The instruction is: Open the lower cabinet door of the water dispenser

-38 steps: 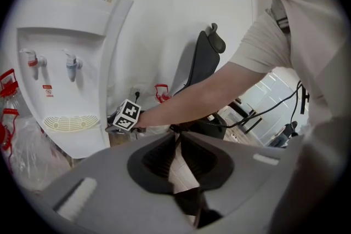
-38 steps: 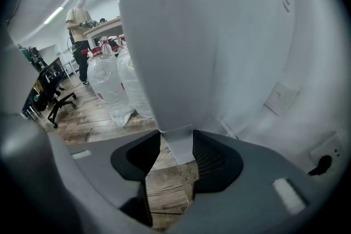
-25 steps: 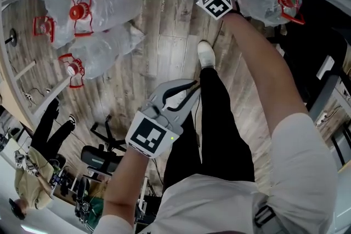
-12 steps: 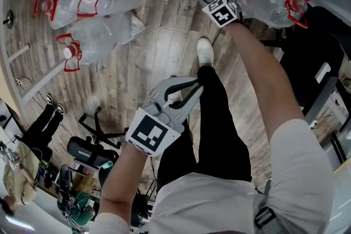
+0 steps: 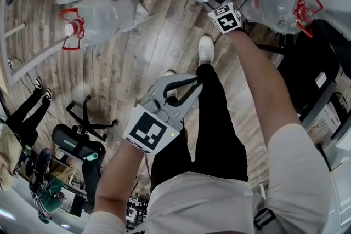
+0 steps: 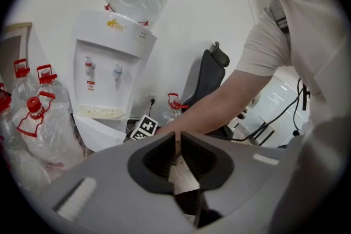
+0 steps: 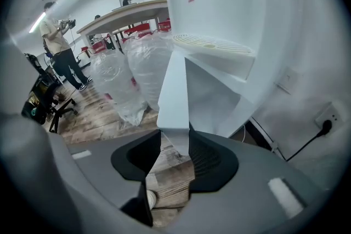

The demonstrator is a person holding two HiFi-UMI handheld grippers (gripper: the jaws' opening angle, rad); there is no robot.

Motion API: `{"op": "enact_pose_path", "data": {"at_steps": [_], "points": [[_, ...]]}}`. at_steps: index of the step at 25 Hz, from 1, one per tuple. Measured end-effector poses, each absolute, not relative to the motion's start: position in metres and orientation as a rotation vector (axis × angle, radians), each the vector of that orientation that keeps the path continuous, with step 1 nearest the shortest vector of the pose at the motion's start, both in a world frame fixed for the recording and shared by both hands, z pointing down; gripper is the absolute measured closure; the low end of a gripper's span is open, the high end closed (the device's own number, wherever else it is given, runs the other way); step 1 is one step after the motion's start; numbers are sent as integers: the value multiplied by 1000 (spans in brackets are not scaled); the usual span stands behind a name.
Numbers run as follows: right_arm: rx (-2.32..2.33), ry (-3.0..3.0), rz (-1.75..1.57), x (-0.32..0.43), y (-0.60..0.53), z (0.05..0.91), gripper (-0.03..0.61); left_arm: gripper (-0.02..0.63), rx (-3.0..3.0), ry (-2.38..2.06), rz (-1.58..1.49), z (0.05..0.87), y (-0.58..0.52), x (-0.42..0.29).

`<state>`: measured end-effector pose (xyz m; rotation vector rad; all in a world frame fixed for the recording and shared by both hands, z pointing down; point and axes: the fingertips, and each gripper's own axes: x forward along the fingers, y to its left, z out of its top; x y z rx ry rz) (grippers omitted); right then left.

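White cabinet door [image 7: 174,85] is clamped edge-on by the right gripper [image 7: 175,142]; left gripper [image 6: 179,145] clenched, empty. The thin edge could be lost if pulled askew.

White lower cabinet door [image 7: 174,93] swung partly open from the white water dispenser [image 7: 219,3], seen edge-on

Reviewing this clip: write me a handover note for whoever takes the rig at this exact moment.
Right gripper: shut on the free edge of the lower cabinet door.
Left gripper: shut, empty, held away from the water dispenser.
Done: the door stands swung partly out from the dispenser body.
Left: probably pull the door wider, then let go.
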<state>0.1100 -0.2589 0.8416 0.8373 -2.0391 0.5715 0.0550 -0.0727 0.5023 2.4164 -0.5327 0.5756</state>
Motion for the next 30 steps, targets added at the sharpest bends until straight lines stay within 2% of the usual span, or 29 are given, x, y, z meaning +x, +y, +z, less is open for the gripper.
{"op": "enact_pose_path", "data": {"at_steps": [4, 6, 11, 30], "points": [[805, -2035, 579, 85, -237, 844, 431, 549, 2415, -562, 563, 499, -59, 36], [788, -2038, 576, 77, -224, 852, 474, 549, 2415, -573, 561, 503, -50, 33], [730, -2055, 567, 55, -201, 878, 479, 549, 2406, -615, 558, 521, -32, 27], [579, -2108, 512, -94, -179, 880, 531, 549, 2349, -867, 503, 518, 0, -78]]}}
